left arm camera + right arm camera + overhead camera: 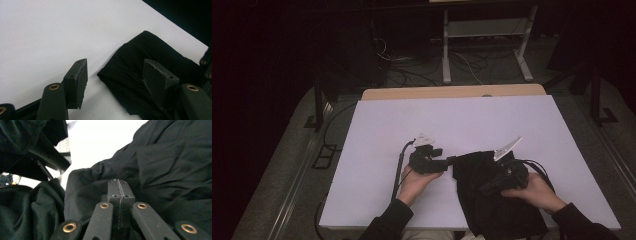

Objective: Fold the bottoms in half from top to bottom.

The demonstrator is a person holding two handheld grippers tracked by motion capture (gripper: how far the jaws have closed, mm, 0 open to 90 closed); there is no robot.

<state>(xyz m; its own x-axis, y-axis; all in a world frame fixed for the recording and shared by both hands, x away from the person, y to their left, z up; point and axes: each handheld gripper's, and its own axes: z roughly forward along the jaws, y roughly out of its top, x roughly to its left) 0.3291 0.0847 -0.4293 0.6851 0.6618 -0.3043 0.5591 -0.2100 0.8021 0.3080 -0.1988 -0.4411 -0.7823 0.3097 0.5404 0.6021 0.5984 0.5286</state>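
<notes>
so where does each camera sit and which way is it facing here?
High view: above the person's side, looking forward and down on the white table; both forearms, left gripper and right gripper show.
Left gripper view: on the left gripper, looking along its open jaws at the table and black cloth.
Right gripper view: on the right gripper, jaws shut, close against the cloth.
Shared: all three show the black cloth on the white table.

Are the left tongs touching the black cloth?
Cannot tell. In the left gripper view the left tongs stand open around the edge of the black cloth, but one pad overlaps the cloth and hides any contact.
</notes>
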